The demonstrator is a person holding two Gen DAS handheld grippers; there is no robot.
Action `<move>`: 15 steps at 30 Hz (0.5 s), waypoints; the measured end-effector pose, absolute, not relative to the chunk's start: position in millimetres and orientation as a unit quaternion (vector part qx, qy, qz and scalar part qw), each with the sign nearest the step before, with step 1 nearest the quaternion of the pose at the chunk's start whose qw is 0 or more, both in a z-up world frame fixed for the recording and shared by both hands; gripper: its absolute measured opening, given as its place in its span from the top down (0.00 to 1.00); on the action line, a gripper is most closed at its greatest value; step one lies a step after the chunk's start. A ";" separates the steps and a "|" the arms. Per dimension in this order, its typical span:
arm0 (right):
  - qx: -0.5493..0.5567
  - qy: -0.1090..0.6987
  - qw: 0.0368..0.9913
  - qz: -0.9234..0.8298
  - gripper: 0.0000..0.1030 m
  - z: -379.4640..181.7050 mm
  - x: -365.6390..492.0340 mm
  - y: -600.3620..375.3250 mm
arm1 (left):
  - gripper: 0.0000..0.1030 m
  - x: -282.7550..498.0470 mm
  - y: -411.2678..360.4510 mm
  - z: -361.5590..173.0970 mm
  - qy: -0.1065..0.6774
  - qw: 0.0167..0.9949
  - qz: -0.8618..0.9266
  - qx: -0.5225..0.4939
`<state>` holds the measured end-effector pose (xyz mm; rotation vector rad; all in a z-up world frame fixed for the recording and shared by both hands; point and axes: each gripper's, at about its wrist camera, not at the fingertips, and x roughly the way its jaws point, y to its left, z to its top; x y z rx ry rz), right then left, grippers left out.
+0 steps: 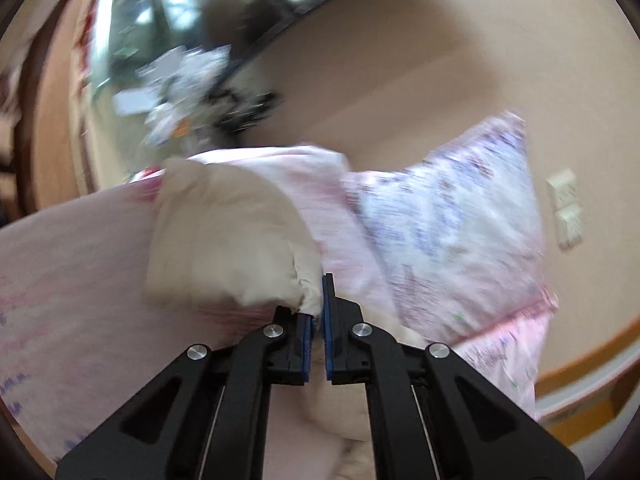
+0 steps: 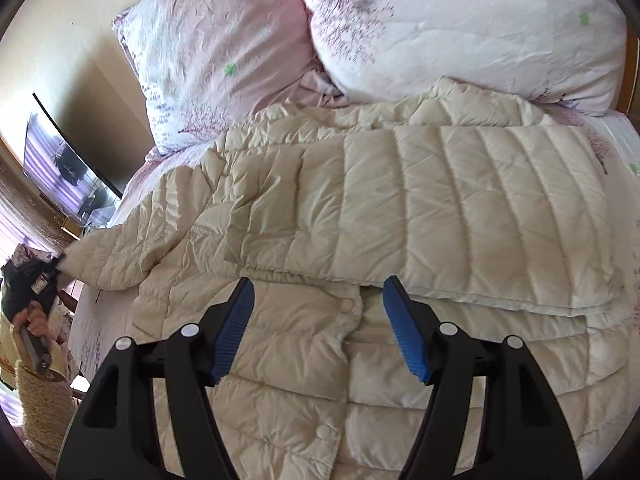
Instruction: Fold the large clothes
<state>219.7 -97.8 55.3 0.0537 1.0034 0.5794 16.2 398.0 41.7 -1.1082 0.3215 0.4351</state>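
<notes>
The cream quilted down jacket (image 2: 360, 216) lies spread on the bed, its long axis running from about nine o'clock to three o'clock in the right wrist view, with one sleeve (image 2: 432, 204) folded flat across the body and pointing to three o'clock. The other sleeve stretches out toward nine o'clock, where the left gripper (image 1: 316, 312) is clenched on its cuff (image 1: 310, 294). The right gripper (image 2: 318, 296) hovers over the jacket's snap-button front, released and spread wide, with floral pillows (image 2: 224, 52) at twelve o'clock.
</notes>
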 end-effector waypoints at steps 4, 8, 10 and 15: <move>0.036 0.466 0.844 0.264 0.35 59.6 219.7 -115.2 | 0.97 52.6 349.9 89.1 0.146 0.857 0.129 -0.477; 0.051 0.464 0.849 0.246 0.35 59.2 222.1 -137.0 | 0.97 100.0 280.6 122.8 0.157 0.888 0.029 -0.431; 0.057 0.465 0.851 0.237 0.35 58.2 222.2 -146.9 | 0.97 124.4 241.8 131.1 0.167 0.899 -0.014 -0.406; 0.061 0.461 0.858 0.217 0.35 58.4 219.9 -170.8 | 0.97 171.2 167.5 119.0 0.211 0.902 -0.073 -0.369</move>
